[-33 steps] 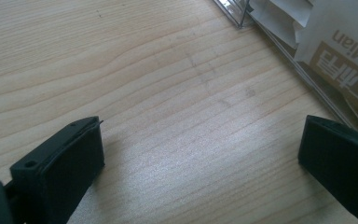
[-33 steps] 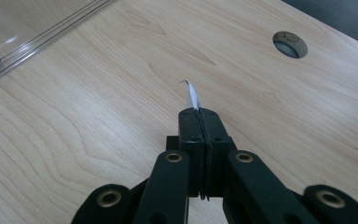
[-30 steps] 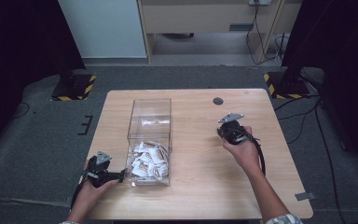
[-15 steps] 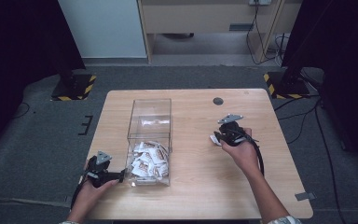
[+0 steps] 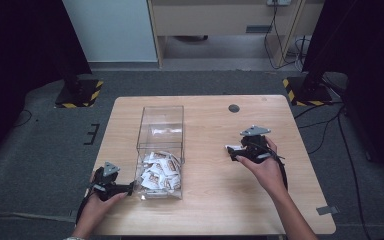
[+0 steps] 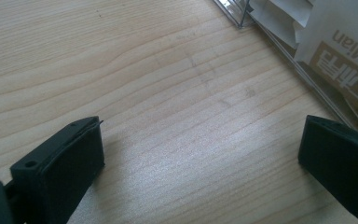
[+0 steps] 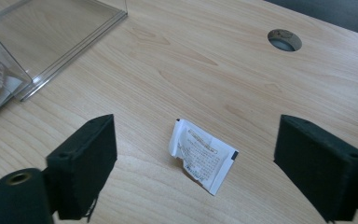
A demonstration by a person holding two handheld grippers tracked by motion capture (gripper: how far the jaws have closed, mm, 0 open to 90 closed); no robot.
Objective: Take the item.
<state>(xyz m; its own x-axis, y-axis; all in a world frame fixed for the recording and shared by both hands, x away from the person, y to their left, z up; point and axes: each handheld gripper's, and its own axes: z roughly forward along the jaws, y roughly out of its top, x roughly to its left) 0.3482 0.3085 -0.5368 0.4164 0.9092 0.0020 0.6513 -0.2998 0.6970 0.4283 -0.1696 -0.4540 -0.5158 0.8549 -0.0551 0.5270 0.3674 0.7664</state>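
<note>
1. White paper is now lying loose on the table (image 5: 205, 210): 1 small sachet (image 7: 202, 155) is resting flat on the wood in front of the right gripper (image 7: 196, 163), where 1 second ago the gripper was sitting over that spot with no sachet showing beyond it.
2. That is suggesting a release has just happened, so the work of taking sachets out of the clear box (image 5: 161, 116) and setting them on the table is moving on by 1 piece.
3. Its jaws are standing wide apart and holding nothing; the sachet is lying between their lines, just ahead of the tips and touching neither.
4. From the high view the sachet is showing just beside the right gripper, well apart from the box, though it is small there and its edges are hard to make out.
5. At the box's near corner the left gripper (image 6: 200, 154) is hovering just beside the wall, jaws apart and empty, with the heaped sachets (image 5: 159, 170) behind the clear wall.
</note>
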